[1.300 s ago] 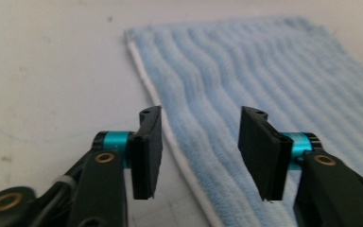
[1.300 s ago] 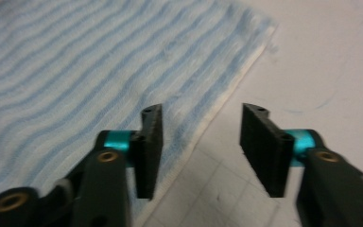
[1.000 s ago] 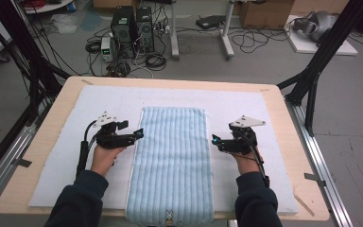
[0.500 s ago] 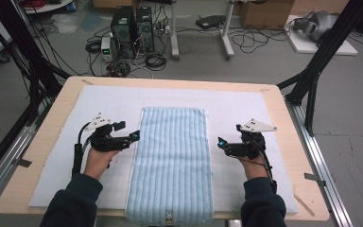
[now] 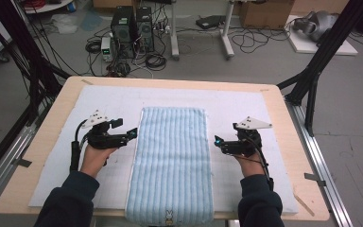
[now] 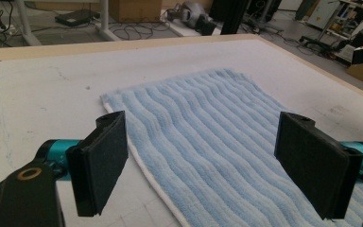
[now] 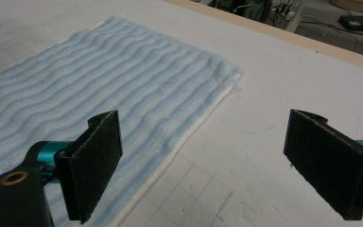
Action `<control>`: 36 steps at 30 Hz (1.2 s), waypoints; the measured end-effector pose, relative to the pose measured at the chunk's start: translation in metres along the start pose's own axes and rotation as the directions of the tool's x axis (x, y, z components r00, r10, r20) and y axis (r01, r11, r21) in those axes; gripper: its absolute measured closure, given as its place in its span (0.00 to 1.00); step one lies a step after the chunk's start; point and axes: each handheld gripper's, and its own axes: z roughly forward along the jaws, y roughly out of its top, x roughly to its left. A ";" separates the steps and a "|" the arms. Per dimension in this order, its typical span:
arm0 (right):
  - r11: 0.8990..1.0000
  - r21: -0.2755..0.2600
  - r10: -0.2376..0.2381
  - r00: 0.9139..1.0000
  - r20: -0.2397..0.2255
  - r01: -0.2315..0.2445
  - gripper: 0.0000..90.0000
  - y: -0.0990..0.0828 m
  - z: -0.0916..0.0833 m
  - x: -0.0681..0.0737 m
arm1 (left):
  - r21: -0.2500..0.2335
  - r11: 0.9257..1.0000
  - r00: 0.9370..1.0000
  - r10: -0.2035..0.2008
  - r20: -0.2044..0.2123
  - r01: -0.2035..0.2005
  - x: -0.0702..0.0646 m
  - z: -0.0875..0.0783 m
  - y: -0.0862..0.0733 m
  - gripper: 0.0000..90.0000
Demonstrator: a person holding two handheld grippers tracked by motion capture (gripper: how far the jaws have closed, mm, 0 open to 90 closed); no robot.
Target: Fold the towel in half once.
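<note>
A light blue ribbed towel [image 5: 172, 165] is laid flat in the middle of the high view, its long sides running from the upper centre down to the bottom edge, where its near end hangs over the rim of the surface [image 5: 42, 142]. The left hand-held gripper [image 5: 131, 134] is held released just beside the towel's left long edge, left of centre in the frame; the right hand-held gripper [image 5: 217, 142] is likewise released, just beside the right long edge, right of centre.

The step in hand is judged to be the taking of both long edges. It would be done well if each lower jaw were slid under the white hem while the upper jaw is brought down on the pile, so that only one layer is pinched and the white mat [image 5: 246, 101] beneath is not caught. Both edges should be taken level with each other, so that the cloth is lifted evenly.

Open mat is seen on both sides of the towel and beyond its far end at the upper centre, so room for moving or folding is ample. The near overhang at the bottom edge should be minded, since it could drag.
</note>
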 end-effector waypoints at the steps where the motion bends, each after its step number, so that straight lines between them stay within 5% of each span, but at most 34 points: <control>1: 1.000 0.001 0.000 1.000 0.000 0.000 0.13 0.000 0.000 0.000 | 0.000 1.000 1.000 0.003 0.005 -0.003 0.000 0.000 0.000 0.21; 12: 1.000 0.010 0.027 1.000 -0.014 -0.027 0.13 0.005 0.008 -0.003 | -0.034 0.998 0.999 0.045 -0.002 -0.045 0.000 0.007 0.005 0.20; 17: 0.999 0.032 0.037 0.999 -0.011 -0.037 0.13 0.010 0.016 -0.004 | 0.000 1.000 0.999 0.024 -0.025 -0.024 0.003 0.013 0.007 0.20; 23: 0.998 0.053 0.040 0.999 -0.010 -0.040 0.13 0.015 0.025 -0.003 | 0.014 1.000 1.000 0.015 -0.002 -0.015 0.005 0.024 0.013 0.21; 36: 0.992 0.118 0.053 0.998 -0.014 -0.051 0.21 0.031 0.061 -0.004 | 0.131 0.991 0.997 -0.015 -0.080 0.026 0.019 0.060 0.008 0.29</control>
